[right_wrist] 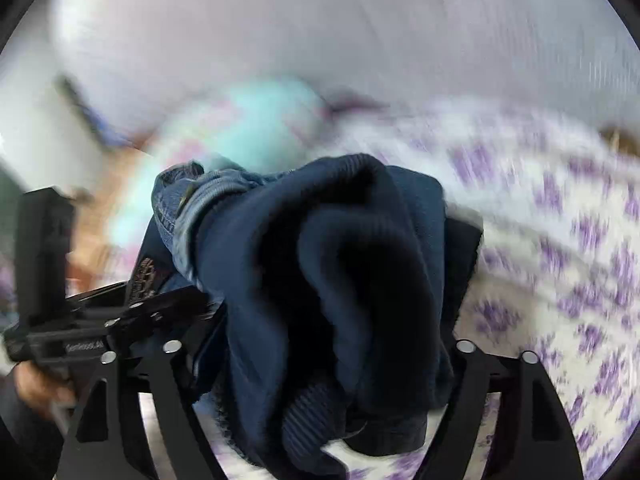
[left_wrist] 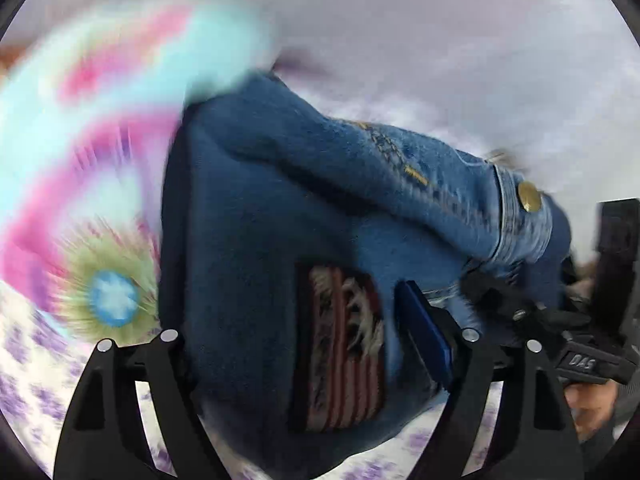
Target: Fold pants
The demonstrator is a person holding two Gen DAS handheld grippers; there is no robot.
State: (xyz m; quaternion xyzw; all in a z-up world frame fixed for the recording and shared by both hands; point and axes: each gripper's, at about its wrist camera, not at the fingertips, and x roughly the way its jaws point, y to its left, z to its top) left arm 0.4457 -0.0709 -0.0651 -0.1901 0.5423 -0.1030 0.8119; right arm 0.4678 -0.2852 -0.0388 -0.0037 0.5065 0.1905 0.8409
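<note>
The blue denim pants (left_wrist: 304,208) hang bunched between both grippers, above the bed. They show a brass waist button (left_wrist: 529,196) at the right and a striped flag patch (left_wrist: 344,360) low in the middle. My left gripper (left_wrist: 320,364) has the denim between its fingers; its tips are hidden by the cloth. The right gripper (left_wrist: 576,344) shows at the right of the left wrist view, gripping the waistband. In the right wrist view the dark folded pants (right_wrist: 328,280) fill the space between my right gripper's (right_wrist: 320,368) fingers, and the left gripper (right_wrist: 120,312) holds the cloth at the left.
A white bedsheet with purple flowers (right_wrist: 560,240) lies below. A tie-dye pink, turquoise and green cloth (left_wrist: 92,168) lies to the left of the pants. A plain pale wall (left_wrist: 400,40) fills the background. Everything is motion-blurred.
</note>
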